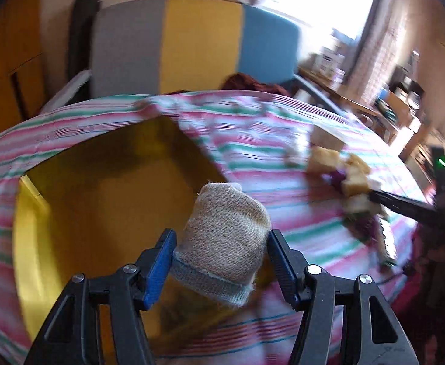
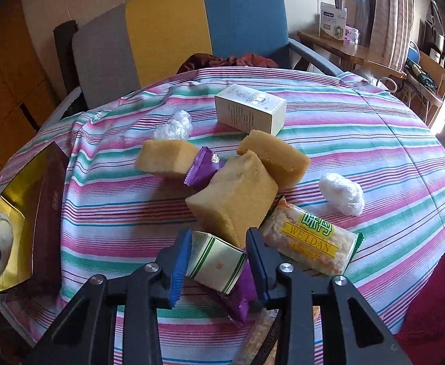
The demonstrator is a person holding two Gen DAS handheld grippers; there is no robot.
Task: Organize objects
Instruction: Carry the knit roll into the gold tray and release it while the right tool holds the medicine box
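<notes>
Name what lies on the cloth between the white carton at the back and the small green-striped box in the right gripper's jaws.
In the right wrist view, three yellow sponge blocks and a purple packet lie between the white carton and the green-striped box.

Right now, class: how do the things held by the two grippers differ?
The left gripper holds a soft beige rolled sock; the right gripper holds a stiff white carton with green stripes. The sock hangs over the gold-lined box; the carton sits among snacks on the striped cloth. Both sit between blue-padded fingers.
</notes>
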